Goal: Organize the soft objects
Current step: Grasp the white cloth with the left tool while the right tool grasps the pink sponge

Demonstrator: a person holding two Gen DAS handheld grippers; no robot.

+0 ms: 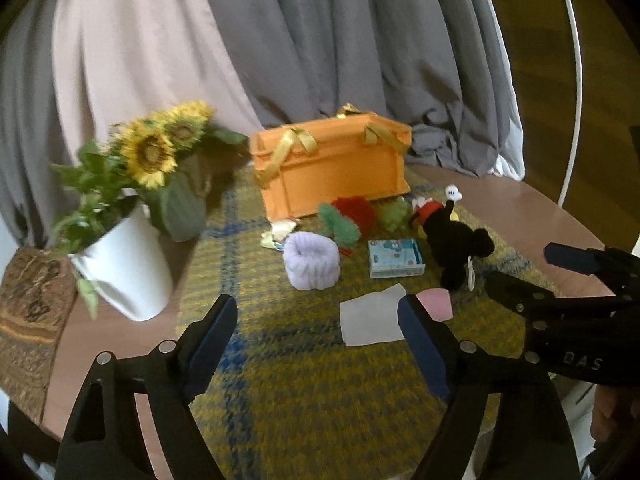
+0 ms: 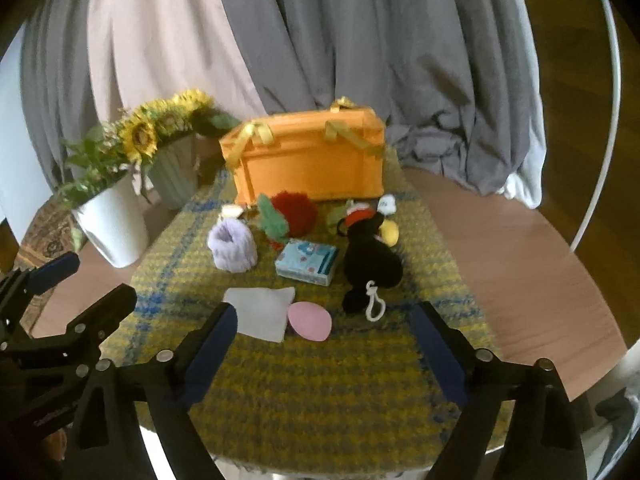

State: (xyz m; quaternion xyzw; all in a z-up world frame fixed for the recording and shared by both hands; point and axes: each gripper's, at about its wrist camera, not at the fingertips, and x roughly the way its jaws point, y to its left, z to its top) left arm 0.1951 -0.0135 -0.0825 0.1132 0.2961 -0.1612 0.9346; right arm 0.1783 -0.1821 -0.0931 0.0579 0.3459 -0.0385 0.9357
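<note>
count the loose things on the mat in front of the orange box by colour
purple: 1, wristband
red: 1, pompom
green: 2, plush, plush
blue: 1, tissue pack
black: 1, mouse doll
white: 1, cloth
pink: 1, sponge
pale yellow: 1, wrapper
total: 9

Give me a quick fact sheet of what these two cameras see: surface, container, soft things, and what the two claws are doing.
surface: yellow-and-blue woven mat on a round table
container: orange box at the back
soft things: lilac fuzzy band, black mouse plush, red pompom, white cloth, pink pad
other: tissue pack, sunflowers
left gripper: open, empty
right gripper: open, empty
</note>
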